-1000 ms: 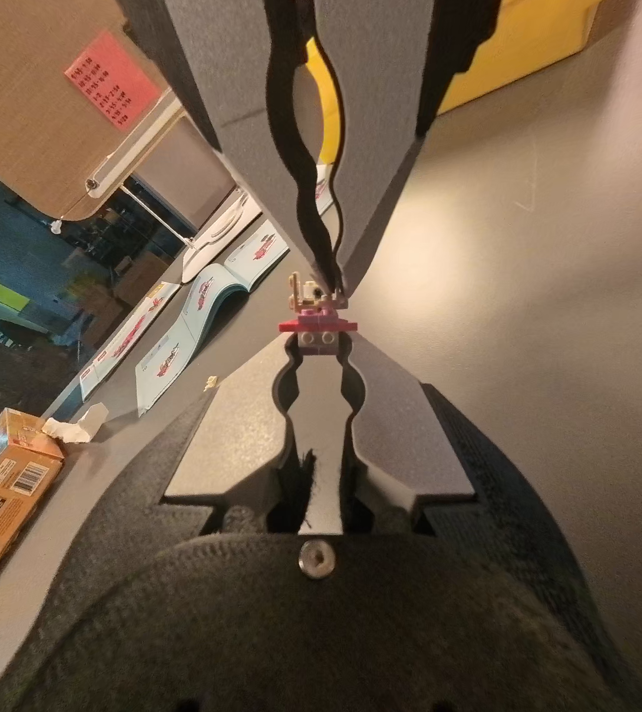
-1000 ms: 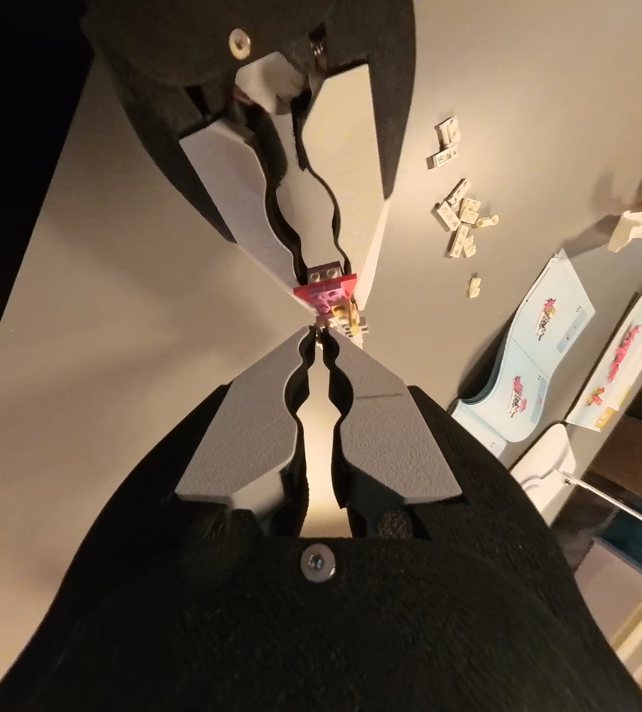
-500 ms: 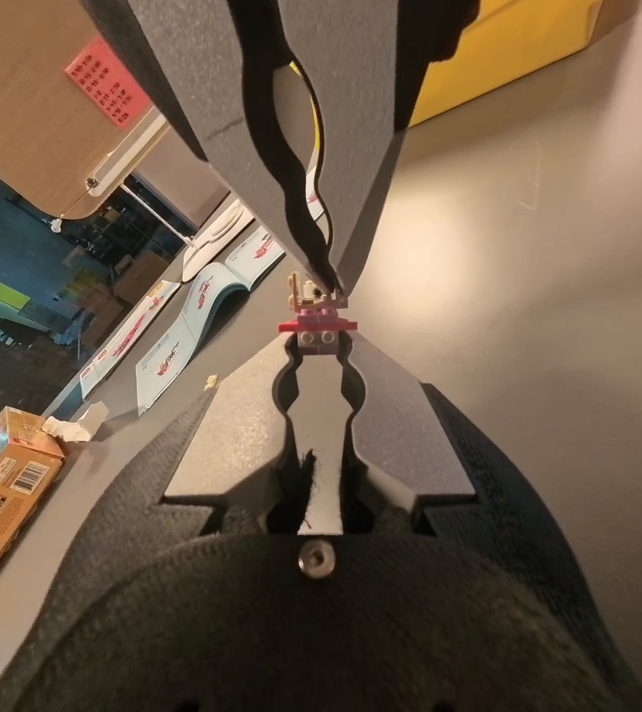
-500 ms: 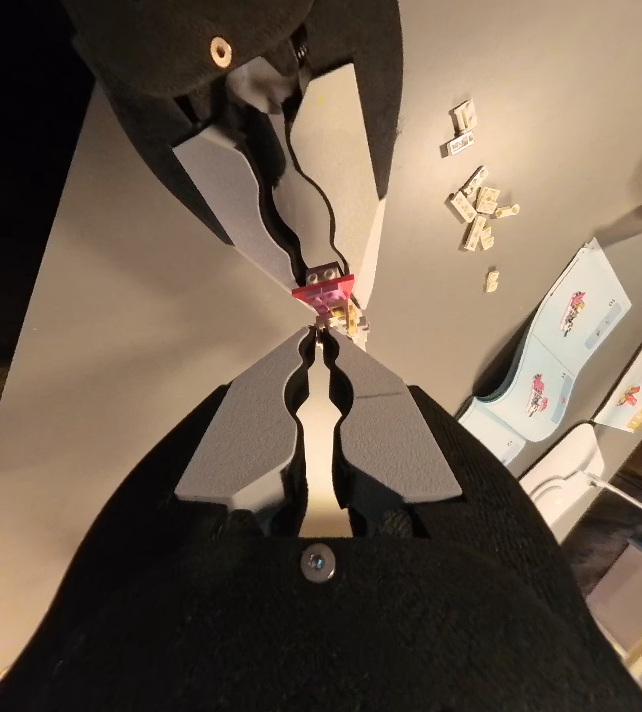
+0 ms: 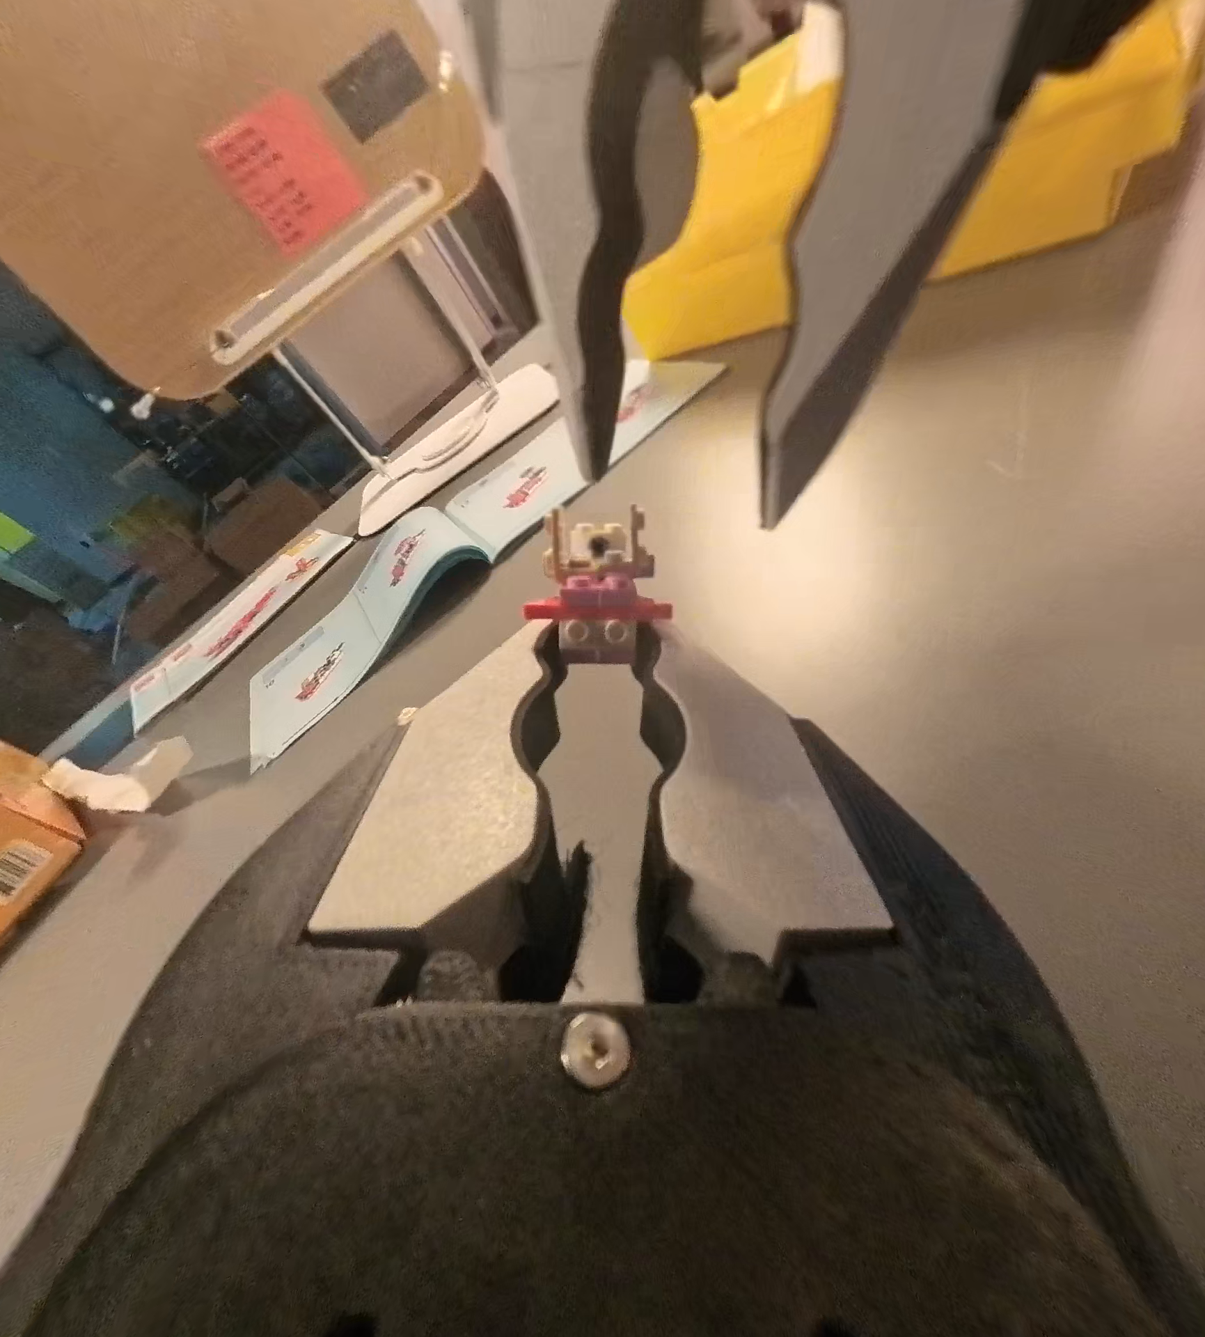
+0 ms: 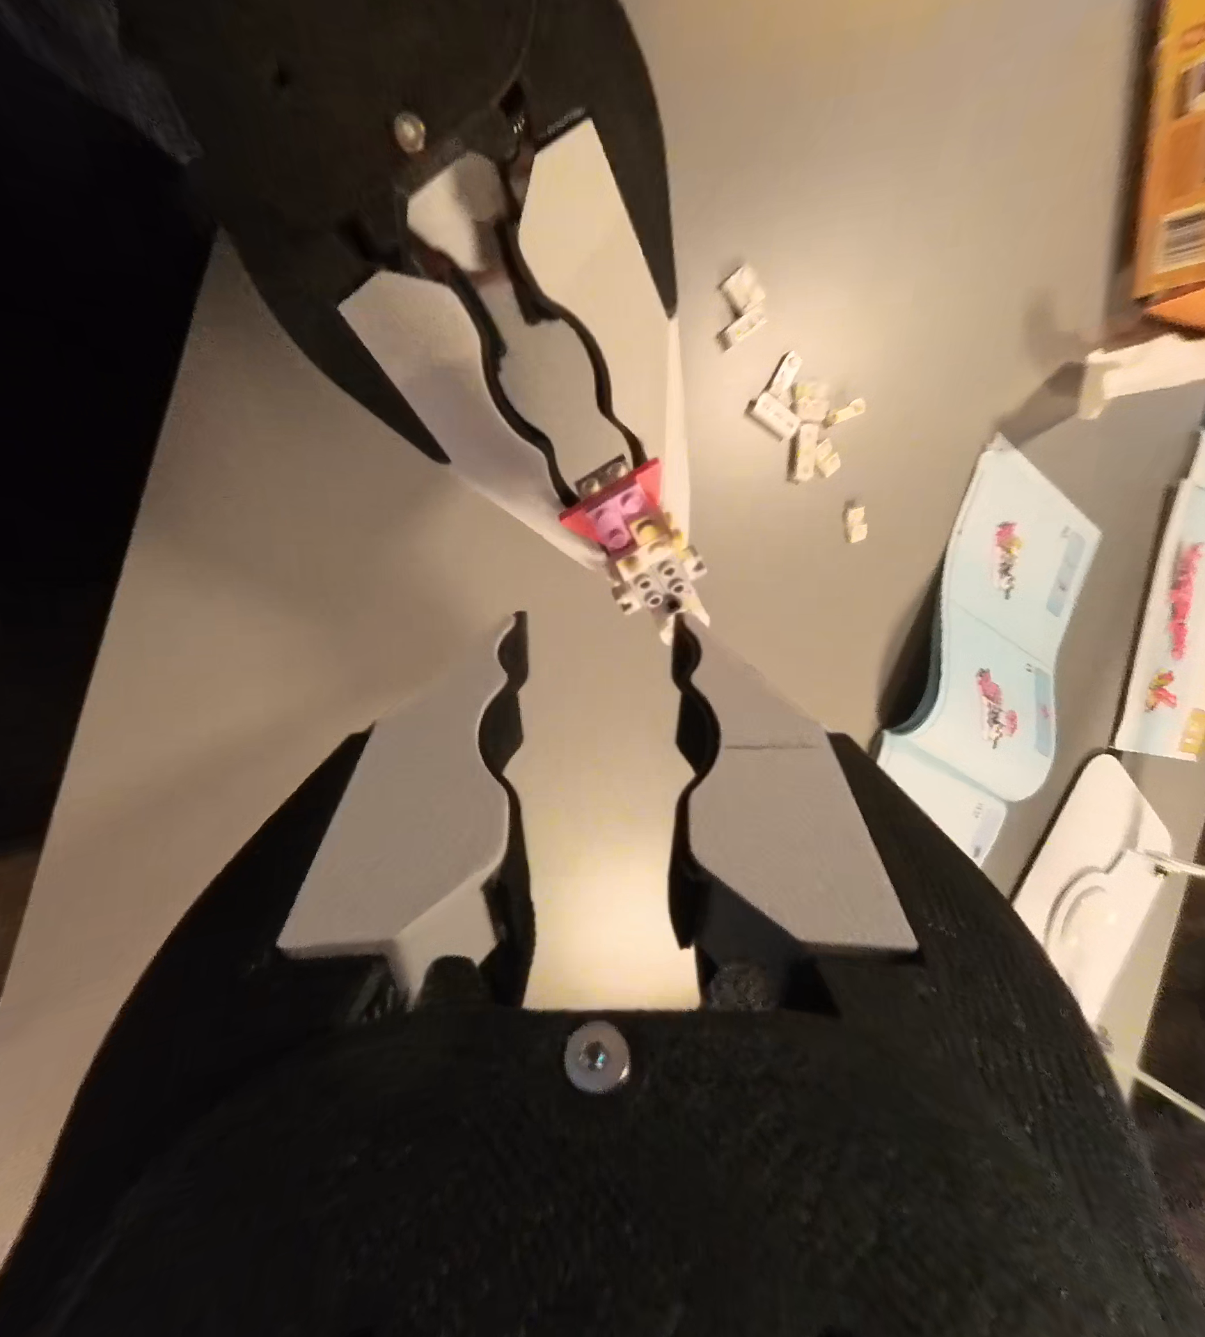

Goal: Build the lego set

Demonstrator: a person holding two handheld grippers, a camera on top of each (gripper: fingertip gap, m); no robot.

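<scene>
Above the table, left claw [image 5: 598, 640] clamps brick model [image 5: 596, 586]; right claw [image 6: 596, 637] gapes opposite.

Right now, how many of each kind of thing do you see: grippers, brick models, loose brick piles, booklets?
Grippers: 2 (left gripper, right gripper)
Brick model: 1
Loose brick pile: 1
Open booklet: 1
Total: 5

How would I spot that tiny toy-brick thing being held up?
Start at the grey table. Above it, the left hand-held gripper pinches a small brick build by its grey base. Unlike the loose white bricks lying flat, it has a red plate and pink bricks.
</scene>
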